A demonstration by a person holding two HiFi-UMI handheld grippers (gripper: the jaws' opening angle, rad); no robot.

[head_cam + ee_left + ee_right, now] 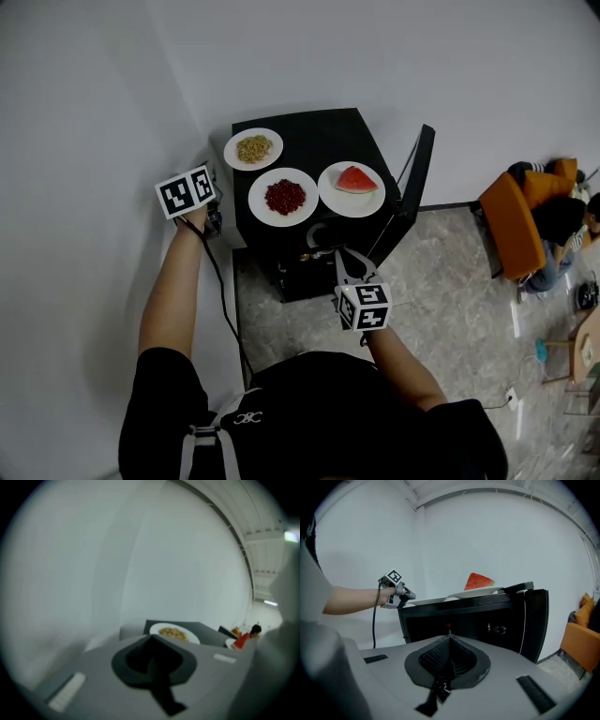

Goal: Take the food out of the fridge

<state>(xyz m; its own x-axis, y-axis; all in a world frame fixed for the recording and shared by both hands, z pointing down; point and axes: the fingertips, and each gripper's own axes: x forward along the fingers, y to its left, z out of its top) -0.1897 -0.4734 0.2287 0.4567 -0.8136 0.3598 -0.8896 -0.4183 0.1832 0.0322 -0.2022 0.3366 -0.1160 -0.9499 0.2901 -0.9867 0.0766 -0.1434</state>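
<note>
Three helpings sit on top of the small black fridge (328, 131), whose door (413, 178) is swung wide. A round white plate of pale grain (232, 152) is at the back left, and a white plate of dark red berries (259, 202) is toward the front. A white plate carrying a red watermelon wedge (352, 212) sits at the front right, on the door side.

Your left tool (217, 214) hangs at the fridge's left edge, just beside the grain plate, with its jaws pressed together on nothing. Your right tool (341, 255) points into the open compartment, also closed and empty. The cavity looks dark in the right gripper view and no food can be made out inside, so the job appears close to finished.

The main risk now is on top of the fridge, not inside it:

- **Grain plate:** it lies nearest the left edge. A careless sweep of your left tool across that corner could nudge it over or scatter the grain.
- **Cable:** the black cable (222, 291) trailing from the left tool runs down beside the fridge. It could snag the corner if you pull away sharply.
- **Front plates:** the berry and watermelon plates rest near the front lip. Raising your right tool too close to the cabinet could clip them from below.
- **Door:** shoving it shut hard may jolt all three plates, so move it gently if you close it.
</note>
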